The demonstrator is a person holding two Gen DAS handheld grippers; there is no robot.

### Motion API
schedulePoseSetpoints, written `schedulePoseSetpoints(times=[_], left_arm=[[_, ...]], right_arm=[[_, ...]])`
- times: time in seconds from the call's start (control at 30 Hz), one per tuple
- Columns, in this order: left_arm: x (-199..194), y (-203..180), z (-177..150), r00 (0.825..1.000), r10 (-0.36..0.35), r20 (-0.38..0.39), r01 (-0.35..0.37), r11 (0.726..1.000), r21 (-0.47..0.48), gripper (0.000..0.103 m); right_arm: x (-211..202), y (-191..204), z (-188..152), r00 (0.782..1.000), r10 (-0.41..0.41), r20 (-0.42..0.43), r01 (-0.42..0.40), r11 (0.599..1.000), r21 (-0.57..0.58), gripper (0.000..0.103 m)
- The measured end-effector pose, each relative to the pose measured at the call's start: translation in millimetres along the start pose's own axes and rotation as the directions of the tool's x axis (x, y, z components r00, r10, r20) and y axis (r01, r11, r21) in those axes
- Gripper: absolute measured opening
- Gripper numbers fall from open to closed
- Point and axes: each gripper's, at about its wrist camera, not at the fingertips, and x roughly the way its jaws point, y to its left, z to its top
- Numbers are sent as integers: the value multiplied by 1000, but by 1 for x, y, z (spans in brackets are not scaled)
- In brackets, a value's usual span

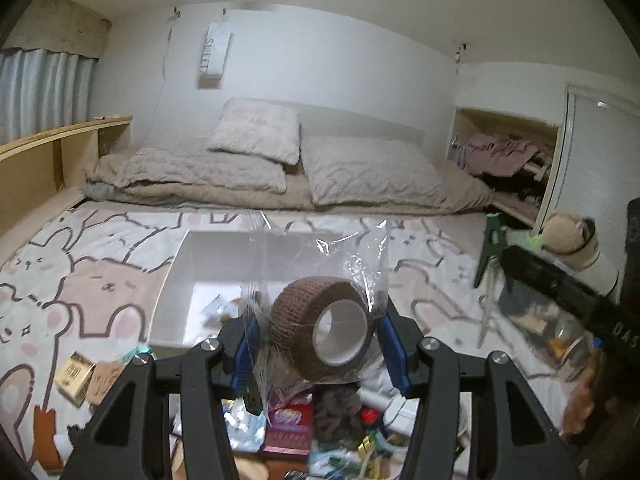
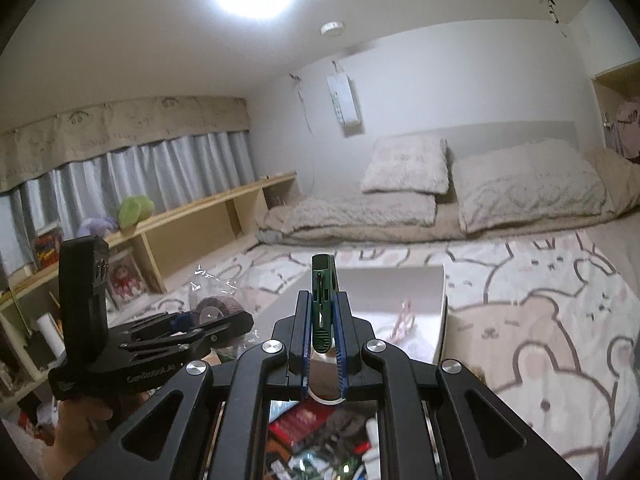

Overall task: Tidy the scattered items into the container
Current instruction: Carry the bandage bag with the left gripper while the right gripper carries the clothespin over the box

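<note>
A brown bandage roll (image 1: 308,316) in a crinkled clear wrapper is held between the blue pads of my left gripper (image 1: 318,340), lifted above the bed. Just beyond it the white open box (image 1: 224,256) sits on the bear-print bedcover, with a few small things inside. My right gripper (image 2: 322,300) is shut on a green clip (image 2: 323,280) that sticks up past its fingertips. It hovers in front of the same box (image 2: 442,312). In the right wrist view, the left gripper (image 2: 192,318) and its roll (image 2: 214,308) are to the left.
A heap of scattered items lies under both grippers, among them a red packet (image 1: 288,420) and a small gold box (image 1: 74,372). Pillows and a folded blanket (image 1: 248,176) lie behind the box. A wooden shelf (image 2: 192,216) runs along the left.
</note>
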Motion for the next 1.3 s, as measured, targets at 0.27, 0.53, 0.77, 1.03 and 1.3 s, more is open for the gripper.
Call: schedulePoseSetpoints(times=[0.27,0.53,0.77,1.03,1.3], left_arm=[[6,-4,40,996,-25,84,24,1000,9,53],[29,22,50,995,18,96,-17,1000,-16,53],[69,44,38,998,52,21,-51,998,-46,53],[107,53,17,994,74,-80,-80,995,-66,53],[133,54,0,982,97,-161,-106,993,-50,53]], right_arm=[[29,-11,25,998,45,40,-46,999,14,11],[62,-15,33,997,70,23,-70,997,-12,11],[104,-28,24,996,77,-51,-77,997,11,11],[135,-55,-2,985,53,-167,-41,996,79,11],[164,-69,-25,960,18,-279,18,992,128,11]])
